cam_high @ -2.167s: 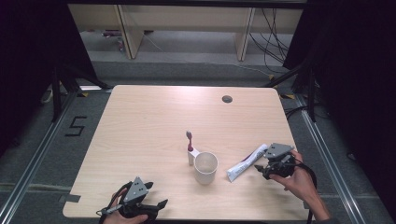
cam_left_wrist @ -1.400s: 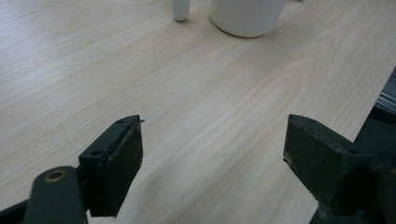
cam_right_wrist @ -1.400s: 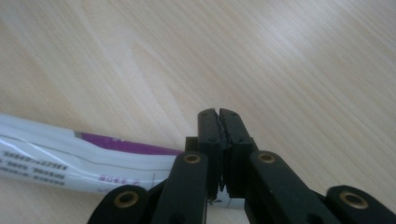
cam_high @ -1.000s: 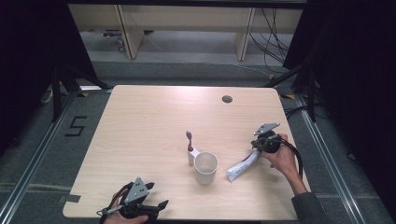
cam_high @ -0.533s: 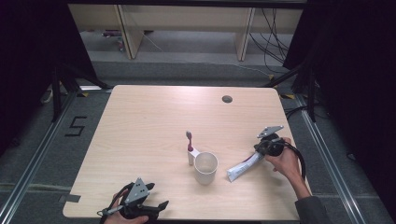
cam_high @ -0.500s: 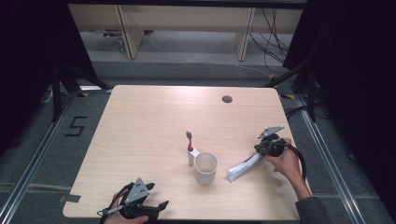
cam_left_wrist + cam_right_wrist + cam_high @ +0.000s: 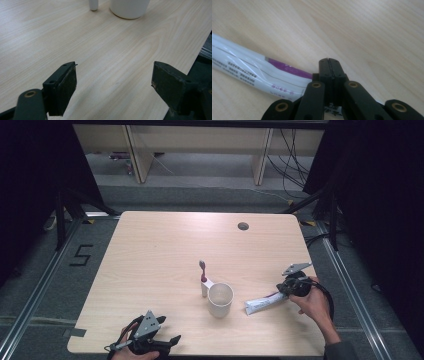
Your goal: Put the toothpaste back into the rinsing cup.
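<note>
One tube (image 7: 257, 71) end hidden | right tool (image 7: 329, 62) clamps it | cup (image 7: 129, 8) cropped

high: overhead, fwd-down | grip cams: close, low | shared: table (image 7: 165, 250)

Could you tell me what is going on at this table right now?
A person works with two handheld grippers. The right gripper is shut on the end of a white toothpaste tube lying on the wooden table, beside a white cup and a toothbrush. The left gripper rests open near the front edge.
</note>
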`<move>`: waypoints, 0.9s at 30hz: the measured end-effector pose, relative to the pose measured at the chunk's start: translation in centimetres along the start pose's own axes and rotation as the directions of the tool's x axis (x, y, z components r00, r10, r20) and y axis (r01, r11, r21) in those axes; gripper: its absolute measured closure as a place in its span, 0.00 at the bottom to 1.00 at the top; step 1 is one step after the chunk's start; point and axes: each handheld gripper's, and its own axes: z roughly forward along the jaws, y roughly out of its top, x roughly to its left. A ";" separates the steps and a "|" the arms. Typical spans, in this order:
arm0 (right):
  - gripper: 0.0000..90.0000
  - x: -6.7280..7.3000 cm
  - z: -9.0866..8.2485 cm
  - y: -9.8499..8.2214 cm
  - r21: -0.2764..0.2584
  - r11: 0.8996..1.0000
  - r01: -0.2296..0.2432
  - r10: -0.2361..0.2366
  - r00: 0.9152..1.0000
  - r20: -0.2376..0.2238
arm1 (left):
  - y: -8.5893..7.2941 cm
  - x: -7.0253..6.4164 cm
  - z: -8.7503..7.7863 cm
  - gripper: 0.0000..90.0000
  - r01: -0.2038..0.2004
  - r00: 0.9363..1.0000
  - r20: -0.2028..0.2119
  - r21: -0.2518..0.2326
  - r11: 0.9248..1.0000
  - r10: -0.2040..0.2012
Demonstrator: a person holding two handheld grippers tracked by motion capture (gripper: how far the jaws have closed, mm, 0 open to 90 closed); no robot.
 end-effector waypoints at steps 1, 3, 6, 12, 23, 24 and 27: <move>1.00 0.2 -0.1 -0.2 0.002 1.000 -0.006 0.006 1.000 -0.012 | 0.0 -0.1 0.1 0.22 0.015 1.000 -0.004 -0.018 1.000 -0.015; 1.00 0.5 -0.2 -0.4 0.003 1.000 -0.015 0.015 1.000 -0.020 | 0.0 0.0 0.1 0.22 0.017 1.000 -0.004 -0.012 1.000 -0.017; 1.00 0.9 -0.6 -0.8 0.028 0.999 -0.018 0.019 0.999 -0.027 | 0.0 -0.1 0.1 0.22 0.012 1.000 0.001 -0.009 1.000 -0.012; 0.99 1.6 -1.3 -1.6 0.040 0.998 -0.056 0.058 0.997 -0.047 | 0.0 -0.1 0.1 0.23 0.012 1.000 0.003 -0.007 1.000 -0.012; 0.99 3.0 -2.7 -3.2 0.037 0.997 -0.074 0.076 0.994 -0.073 | 0.0 -0.2 0.2 0.23 0.022 1.000 0.000 -0.019 1.000 -0.022; 0.99 3.2 -2.6 -3.4 0.028 0.996 -0.080 0.082 0.994 -0.074 | 0.0 -0.2 0.2 0.23 0.020 1.000 0.003 -0.018 1.000 -0.020; 0.98 3.5 -2.9 -3.8 0.015 0.998 -0.053 0.054 0.996 -0.066 | 0.0 -0.2 0.1 0.23 0.016 1.000 0.005 -0.009 1.000 -0.016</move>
